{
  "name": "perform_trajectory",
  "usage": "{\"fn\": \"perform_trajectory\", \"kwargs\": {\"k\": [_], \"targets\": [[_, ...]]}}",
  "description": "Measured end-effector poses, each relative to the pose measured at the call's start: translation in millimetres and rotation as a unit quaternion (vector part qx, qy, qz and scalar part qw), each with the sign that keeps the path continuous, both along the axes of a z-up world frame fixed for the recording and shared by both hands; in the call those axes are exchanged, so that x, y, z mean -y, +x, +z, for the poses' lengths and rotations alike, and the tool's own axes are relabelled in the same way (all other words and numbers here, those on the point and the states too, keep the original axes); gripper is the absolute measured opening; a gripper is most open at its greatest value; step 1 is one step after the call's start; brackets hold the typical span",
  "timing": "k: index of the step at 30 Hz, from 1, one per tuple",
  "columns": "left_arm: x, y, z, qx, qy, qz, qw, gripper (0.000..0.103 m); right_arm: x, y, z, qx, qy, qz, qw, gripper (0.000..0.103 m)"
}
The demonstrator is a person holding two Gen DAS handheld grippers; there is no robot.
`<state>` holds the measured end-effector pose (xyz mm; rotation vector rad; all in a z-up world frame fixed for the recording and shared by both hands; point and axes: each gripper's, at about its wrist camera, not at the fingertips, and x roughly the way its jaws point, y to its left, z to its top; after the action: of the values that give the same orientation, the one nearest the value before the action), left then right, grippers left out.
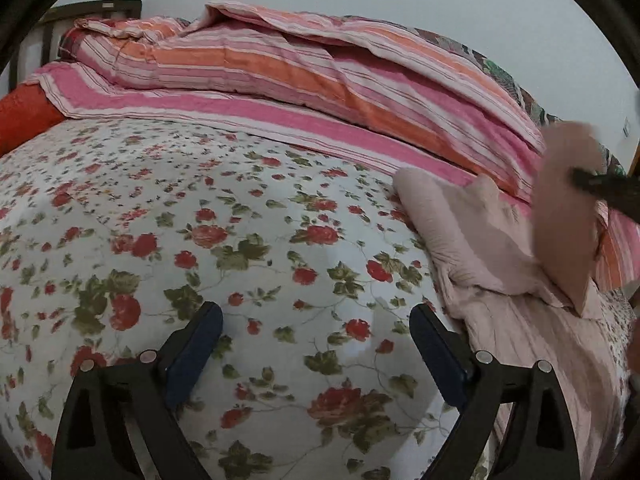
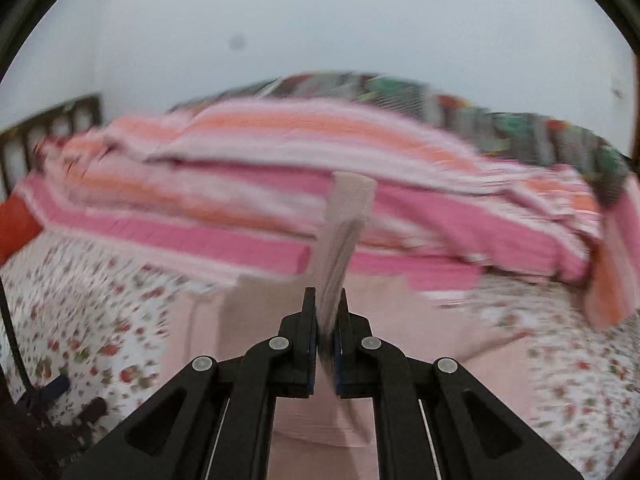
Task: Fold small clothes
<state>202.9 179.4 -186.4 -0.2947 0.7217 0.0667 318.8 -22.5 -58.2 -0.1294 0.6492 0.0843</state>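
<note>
1. Right gripper (image 2: 327,316): black two-finger tool, jaws closed on a raised flap of the pale pink soft-knit garment (image 2: 344,224). The pinched cloth stands up between the fingers and reaches toward the far side of the bed. Motion blur covers this view, so finer detail cannot be read.

2. Left gripper (image 1: 316,332): jaws spread wide, holding nothing, hovering over the white quilt printed with red roses and green leaves (image 1: 200,216), just left of the garment.

3. Garment position: in the left wrist view the pale pink garment (image 1: 492,264) lies on the right part of the quilt, its near portion spread flat, its far portion bunched, and one edge lifted by the right gripper (image 1: 600,184).

4. Surroundings: a folded blanket striped in pink, orange and white (image 1: 320,76) lies along the far side of the bed; a dark slatted headboard (image 1: 92,10) stands at far left.

5. Step in hand (judgement): a fold is under way, the lifted edge being carried over the flat portion.

6. Next move (judgement): lay the edge down aligned with the opposite edge, release, and use the free left gripper to steady or smooth the cloth.
</note>
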Motion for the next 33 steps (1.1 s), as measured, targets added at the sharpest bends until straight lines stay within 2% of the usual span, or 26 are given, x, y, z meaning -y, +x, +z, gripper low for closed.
{"fn": "perform_trajectory", "kwargs": {"k": [3,5,6,7,8,10,12,15,20,27,29,31,33], "targets": [[-9,-4,-1,0.01,-0.02,-0.003,0.9998,0.094,-30,18,-33,-0.042,-0.007,0.023,0.999,0.008],[-11,-6,-1,0.012,-0.027,-0.004,0.9996,0.094,-42,29,-56,-0.084,-0.003,0.044,0.996,0.021],[-11,-6,-1,0.013,-0.027,-0.004,0.9995,0.094,-46,31,-63,-0.1,-0.002,0.057,0.993,0.038],[-11,-6,-1,0.013,-0.027,-0.004,0.9995,0.094,-51,32,-70,-0.119,-0.002,0.075,0.99,0.046],[-12,-7,-2,0.014,-0.029,-0.004,0.9995,0.094,-54,32,-75,-0.132,0.0,0.088,0.987,0.046],[-14,-7,-2,0.016,-0.035,-0.005,0.9993,0.094,-52,26,-75,-0.138,0.005,0.1,0.985,0.048],[-15,-7,-2,0.015,-0.038,-0.006,0.9992,0.094,-42,14,-67,-0.126,0.008,0.107,0.986,0.052],[-16,-6,-3,0.014,-0.036,-0.005,0.9992,0.094,-9,-8,-48,-0.092,0.028,0.102,0.99,0.068],[-13,-3,-3,0.007,-0.026,-0.003,0.9996,0.094,69,-35,-37,-0.063,0.024,0.047,0.997,0.07],[8,1,6,-0.011,0.023,-0.009,0.9996,0.095,175,-63,-54,-0.06,0.015,-0.043,0.997,0.07],[22,3,19,-0.003,0.011,-0.031,0.9995,0.094,195,-67,-60,-0.063,0.018,-0.054,0.996,0.07],[43,10,39,0.017,-0.023,-0.052,0.9982,0.095,211,-71,-70,-0.062,0.025,-0.066,0.996,0.07],[73,29,55,0.018,-0.03,-0.078,0.9964,0.095,220,-71,-79,-0.061,0.047,-0.067,0.995,0.07]]}}
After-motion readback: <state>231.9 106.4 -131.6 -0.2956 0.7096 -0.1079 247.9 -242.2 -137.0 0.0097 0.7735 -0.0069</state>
